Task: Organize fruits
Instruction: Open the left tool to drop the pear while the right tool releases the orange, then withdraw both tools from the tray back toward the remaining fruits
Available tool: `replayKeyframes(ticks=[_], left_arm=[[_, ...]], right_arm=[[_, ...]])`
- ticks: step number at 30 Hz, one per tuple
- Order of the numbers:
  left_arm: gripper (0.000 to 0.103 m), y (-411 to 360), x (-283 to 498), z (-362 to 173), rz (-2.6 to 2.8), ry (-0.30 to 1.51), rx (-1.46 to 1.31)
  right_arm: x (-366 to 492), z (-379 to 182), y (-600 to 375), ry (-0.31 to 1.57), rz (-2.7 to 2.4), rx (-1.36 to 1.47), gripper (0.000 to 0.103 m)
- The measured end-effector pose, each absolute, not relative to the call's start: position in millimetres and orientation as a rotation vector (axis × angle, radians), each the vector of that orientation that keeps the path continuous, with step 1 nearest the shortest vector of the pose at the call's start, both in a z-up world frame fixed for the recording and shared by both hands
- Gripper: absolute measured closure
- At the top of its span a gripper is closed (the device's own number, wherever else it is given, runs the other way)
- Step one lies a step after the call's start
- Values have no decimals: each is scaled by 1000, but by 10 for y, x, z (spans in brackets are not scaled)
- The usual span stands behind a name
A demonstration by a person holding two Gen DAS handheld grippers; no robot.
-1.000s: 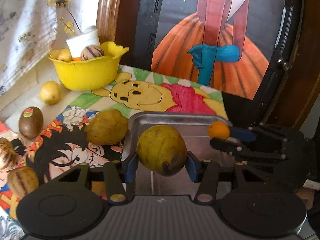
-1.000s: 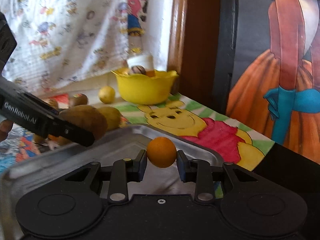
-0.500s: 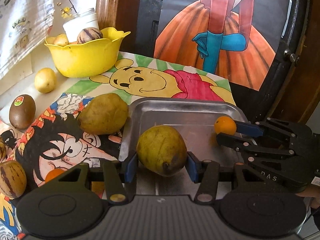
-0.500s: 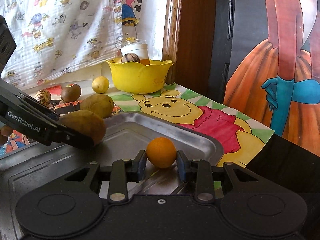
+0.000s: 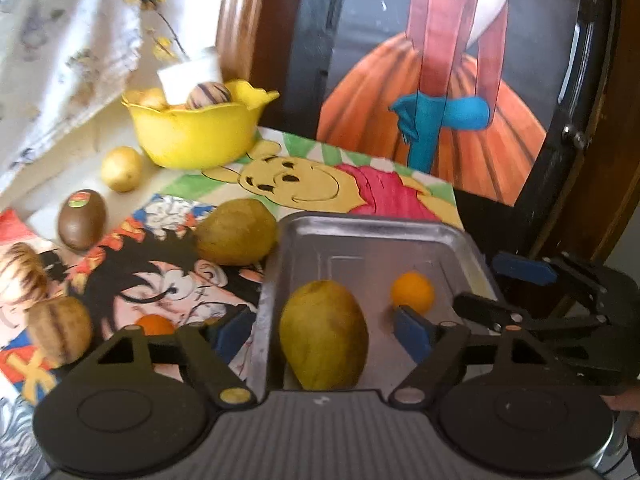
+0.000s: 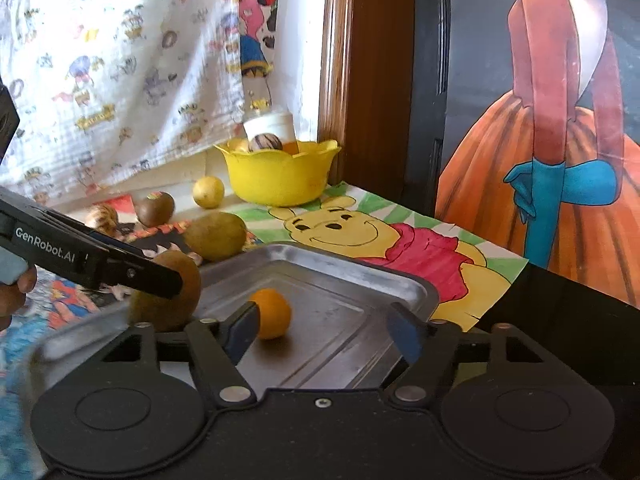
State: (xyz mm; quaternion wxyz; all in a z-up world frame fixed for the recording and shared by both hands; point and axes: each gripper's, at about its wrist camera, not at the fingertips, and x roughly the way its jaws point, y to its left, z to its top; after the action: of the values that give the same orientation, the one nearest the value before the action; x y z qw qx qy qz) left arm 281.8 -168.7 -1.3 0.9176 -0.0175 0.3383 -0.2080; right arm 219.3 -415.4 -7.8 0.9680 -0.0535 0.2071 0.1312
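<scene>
A large yellow-green fruit (image 5: pixel 324 334) lies on the metal tray (image 5: pixel 360 220) between the blue pads of my left gripper (image 5: pixel 324 332). Its jaws are opening and the pads stand clear of the fruit on both sides. A small orange (image 6: pixel 272 314) rests on the tray (image 6: pixel 340 256) just inside the left pad of my right gripper (image 6: pixel 322 332). Those jaws are opening too, and no pad presses on the orange. In the left wrist view the orange (image 5: pixel 412 292) sits apart from the right gripper (image 5: pixel 478 280).
At the back stands a yellow bowl (image 5: pixel 196 136) holding fruit and a white cup. On the cartoon mats left of the tray lie a second yellow-green fruit (image 5: pixel 236 232), a brown stickered fruit (image 5: pixel 82 220), a small yellow fruit (image 5: pixel 122 168), striped fruits (image 5: pixel 60 336) and another orange (image 5: pixel 154 324).
Both grippers went from shut to open. The left one let go of the yellow-green fruit and the right one let go of the orange; both fruits now lie on the tray.
</scene>
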Motion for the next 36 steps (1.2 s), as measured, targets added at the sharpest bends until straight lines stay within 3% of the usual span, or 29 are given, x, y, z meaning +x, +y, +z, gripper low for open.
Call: replayKeyframes(ticks=[3,8,10,23,36], left_arm=[[17,-1534,2649,81,-407,687,-73],[0,-1226,2238,264,-351,647,-132],[1,-1100,2061,330,-336,639,-155],[0,-400,999,392,-241,667,-205],[0,-11,564,305,-180,774,-118]], right_arm=[[1962,31,-4069,403,254,-99,18],[1530,207,-3915,380,240,-50,5],[1337,272,-3844,377,234,-26,1],[398,436,-3282,512,218,-1,1],[67,403,-2780,650,342,-4,1]])
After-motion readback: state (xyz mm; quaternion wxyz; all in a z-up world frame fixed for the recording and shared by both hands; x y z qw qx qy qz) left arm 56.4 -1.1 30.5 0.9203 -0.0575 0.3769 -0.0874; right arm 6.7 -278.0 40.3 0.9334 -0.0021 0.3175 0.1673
